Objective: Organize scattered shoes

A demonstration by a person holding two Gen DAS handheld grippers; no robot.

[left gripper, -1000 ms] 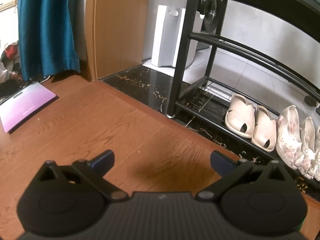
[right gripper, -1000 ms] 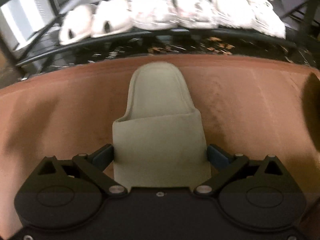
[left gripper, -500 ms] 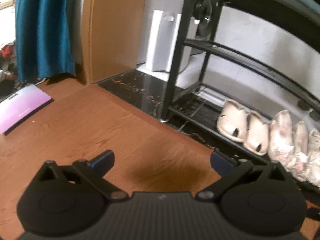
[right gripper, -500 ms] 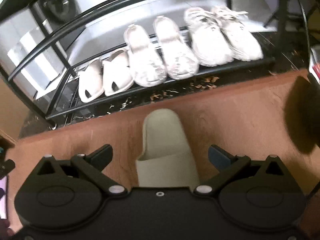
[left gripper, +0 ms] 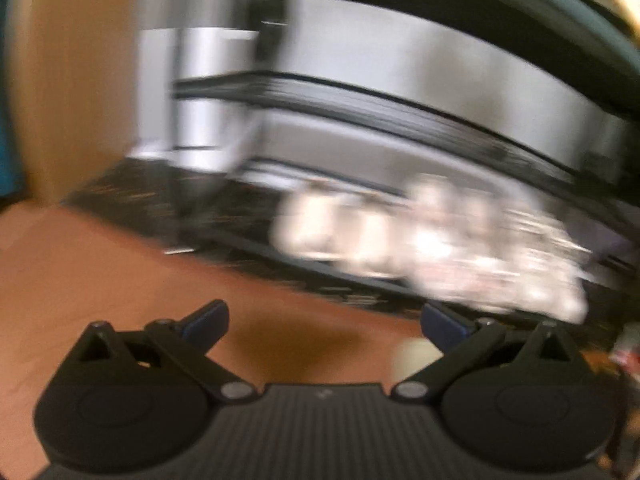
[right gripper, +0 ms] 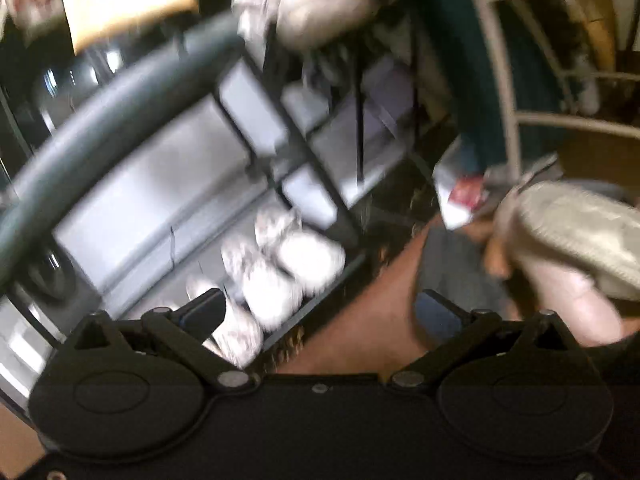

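Observation:
Both views are blurred by motion. In the left wrist view my left gripper (left gripper: 324, 322) is open and empty over the wooden floor, facing the black shoe rack (left gripper: 360, 112). Several pale shoes (left gripper: 432, 244) stand in a row on its bottom shelf. A small pale patch, perhaps the beige slipper (left gripper: 416, 354), shows by the right finger. In the right wrist view my right gripper (right gripper: 320, 312) is open and empty, tilted, with white shoes (right gripper: 280, 268) on the rack's bottom shelf (right gripper: 320, 196) ahead.
A wooden panel (left gripper: 68, 92) and a white object (left gripper: 192, 92) stand left of the rack. At the right of the right wrist view are a person's leg (right gripper: 560, 292), a red-and-white packet (right gripper: 460, 196) and a pale frame (right gripper: 504, 80).
The right gripper has pulled away from the beige slipper and swung up and to the right; the slipper is out of its view. The left gripper has swept right along the rack.

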